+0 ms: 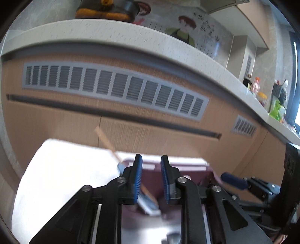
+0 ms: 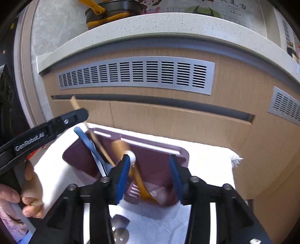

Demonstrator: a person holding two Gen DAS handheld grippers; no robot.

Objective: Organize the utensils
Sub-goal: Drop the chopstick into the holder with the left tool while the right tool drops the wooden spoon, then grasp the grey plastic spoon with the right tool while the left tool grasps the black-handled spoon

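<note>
Nearest to me, my right jaws [image 2: 150, 176] stand apart with nothing between the blue pads [image 2: 121, 180]. Just below them a metal spoon [image 2: 120, 229] lies on the white towel [image 2: 206, 155] that covers the surface. Directly ahead sits the maroon utensil holder [image 2: 159, 155], resting on that towel. Inside it I record a blue-handled utensil [image 2: 84, 138] and a thin wooden stick [image 2: 93, 137] leaning toward its left wall, and an amber-handled utensil [image 2: 138, 180] with a white collar near the middle.

My left jaws [image 1: 151, 178] are likewise parted, empty, and hover over the same holder [image 1: 187, 169]; the blue-handled piece [image 1: 148, 203] and the stick [image 1: 105, 138] appear blurred beside the left pad. Whether it touches them I cannot tell.

Beyond the holder stands a wood-fronted cabinet [image 2: 234, 105] with a grey vent grille [image 2: 136, 75]. Above it runs a speckled countertop [image 2: 150, 24] bearing a black and yellow pot [image 2: 108, 13].
</note>
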